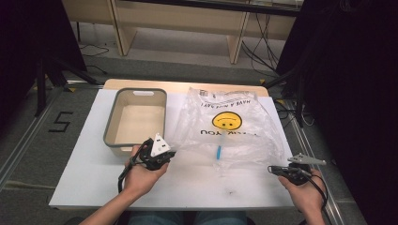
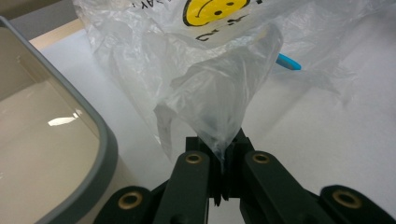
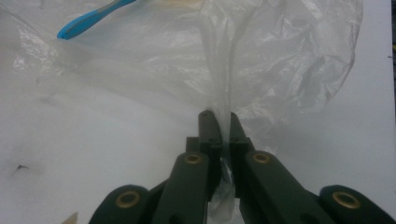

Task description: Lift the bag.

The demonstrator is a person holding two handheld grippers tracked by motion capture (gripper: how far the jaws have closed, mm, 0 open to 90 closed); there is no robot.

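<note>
Both the left gripper (image 2: 223,156) and right gripper (image 3: 223,126) are clamping the plastic bag (image 1: 230,124), seemingly lifting it; next, spreading its mouth calls for steady tension.

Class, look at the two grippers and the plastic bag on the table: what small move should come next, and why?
Probably lift both grippers a little and draw them apart to open the bag's mouth. The left gripper and right gripper are each shut on a fold of the clear plastic bag, which lies mostly flat on the table with a blue item inside, beside the grey bin.
</note>
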